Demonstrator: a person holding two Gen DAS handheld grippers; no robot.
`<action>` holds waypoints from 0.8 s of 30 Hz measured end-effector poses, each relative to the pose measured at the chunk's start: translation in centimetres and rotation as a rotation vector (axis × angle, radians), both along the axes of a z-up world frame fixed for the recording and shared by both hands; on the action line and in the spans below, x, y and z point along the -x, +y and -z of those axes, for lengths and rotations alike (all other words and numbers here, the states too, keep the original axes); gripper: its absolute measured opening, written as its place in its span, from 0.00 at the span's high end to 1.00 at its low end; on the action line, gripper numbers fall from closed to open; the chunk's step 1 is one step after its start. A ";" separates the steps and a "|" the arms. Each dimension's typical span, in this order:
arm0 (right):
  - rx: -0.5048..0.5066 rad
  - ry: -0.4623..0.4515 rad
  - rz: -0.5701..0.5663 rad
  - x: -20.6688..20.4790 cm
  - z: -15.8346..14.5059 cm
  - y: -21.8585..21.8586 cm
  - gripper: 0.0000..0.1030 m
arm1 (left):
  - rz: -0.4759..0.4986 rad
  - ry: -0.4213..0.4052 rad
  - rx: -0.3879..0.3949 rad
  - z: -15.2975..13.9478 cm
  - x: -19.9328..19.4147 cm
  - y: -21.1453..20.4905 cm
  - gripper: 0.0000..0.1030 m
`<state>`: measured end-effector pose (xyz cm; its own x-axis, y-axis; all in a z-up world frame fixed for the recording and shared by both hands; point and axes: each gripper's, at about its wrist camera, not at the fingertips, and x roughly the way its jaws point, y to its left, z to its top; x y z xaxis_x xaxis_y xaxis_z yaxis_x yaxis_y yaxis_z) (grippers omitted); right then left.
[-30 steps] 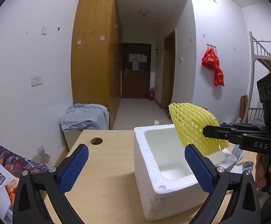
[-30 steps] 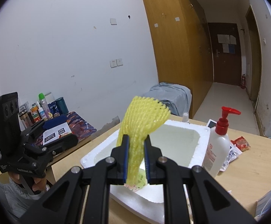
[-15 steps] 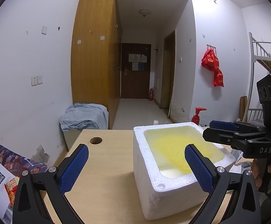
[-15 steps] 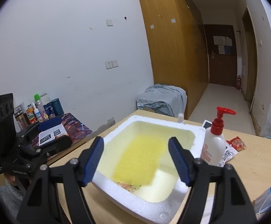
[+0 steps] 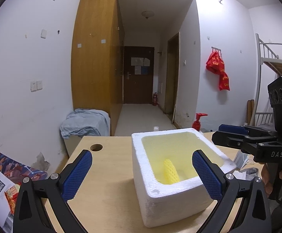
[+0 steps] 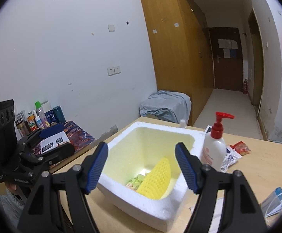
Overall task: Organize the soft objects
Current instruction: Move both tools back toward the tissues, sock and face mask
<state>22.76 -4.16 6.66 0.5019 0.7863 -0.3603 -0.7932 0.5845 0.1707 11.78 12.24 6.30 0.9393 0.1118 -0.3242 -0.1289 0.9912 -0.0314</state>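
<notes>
Finishing step: our right gripper (image 6: pixel 141 167) hangs spread, empty, above the foam box (image 6: pixel 119 189); yellow foam net (image 6: pixel 156 180) inside.
Left gripper (image 5: pixel 141 174): spread, empty.
Next: we likely fetch another soft item.

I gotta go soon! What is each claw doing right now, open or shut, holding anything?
Left claw: open, holding nothing.
Right claw: open, holding nothing; the yellow foam net lies in the white foam box.
</notes>
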 end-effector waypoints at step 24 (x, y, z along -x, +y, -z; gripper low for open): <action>-0.055 -0.038 0.303 3.3 -0.9 -13.5 0.09 | 0.288 -0.037 -0.020 -1.7 -1.4 -12.0 0.00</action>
<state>19.47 -17.63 7.59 0.7288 0.6165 -0.2980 -0.5905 0.7862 0.1823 13.16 0.23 7.95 0.9444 -0.1552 -0.2897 0.1589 0.9872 -0.0112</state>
